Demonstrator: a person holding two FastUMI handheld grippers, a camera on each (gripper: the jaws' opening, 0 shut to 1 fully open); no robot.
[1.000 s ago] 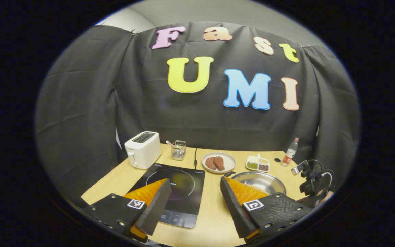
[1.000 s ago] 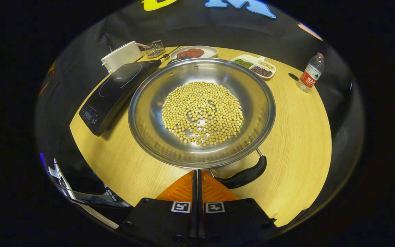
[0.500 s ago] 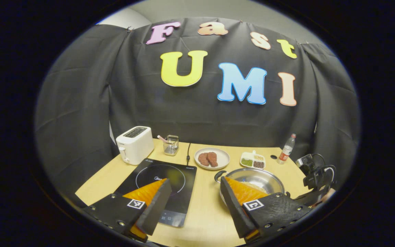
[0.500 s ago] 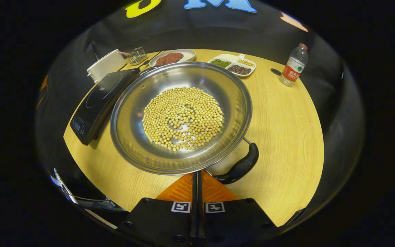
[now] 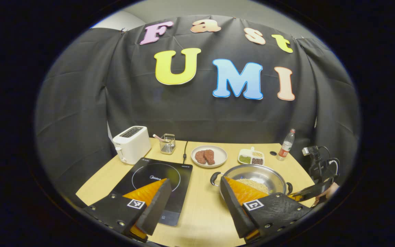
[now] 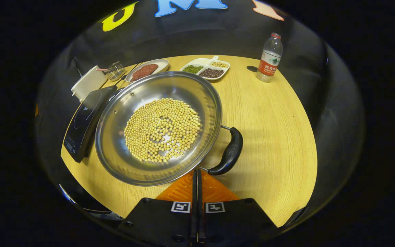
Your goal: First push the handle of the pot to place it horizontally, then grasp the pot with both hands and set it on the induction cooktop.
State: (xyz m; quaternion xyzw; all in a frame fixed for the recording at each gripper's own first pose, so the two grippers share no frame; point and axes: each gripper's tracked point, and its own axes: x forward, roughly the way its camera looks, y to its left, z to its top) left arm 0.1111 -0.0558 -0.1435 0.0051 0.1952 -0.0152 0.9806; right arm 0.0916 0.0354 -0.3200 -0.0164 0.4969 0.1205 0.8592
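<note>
A steel pot holding soybeans stands on the wooden table in the right gripper view. Its near black handle points to the right. My right gripper is shut, its tips at the pot's rim beside the lower end of that handle. The black induction cooktop lies just left of the pot. In the left gripper view my left gripper hovers open above the table, between the cooktop and the pot. The pot's two handles stick out left and right there.
Along the back stand a white toaster, a glass holder, a plate of meat, a divided dish of beans and a water bottle. A hand with the other gripper is at the table's right edge.
The pot has turned: its near handle swung from the front round to the right under my shut right gripper. The left gripper drew back a little and stayed open.
</note>
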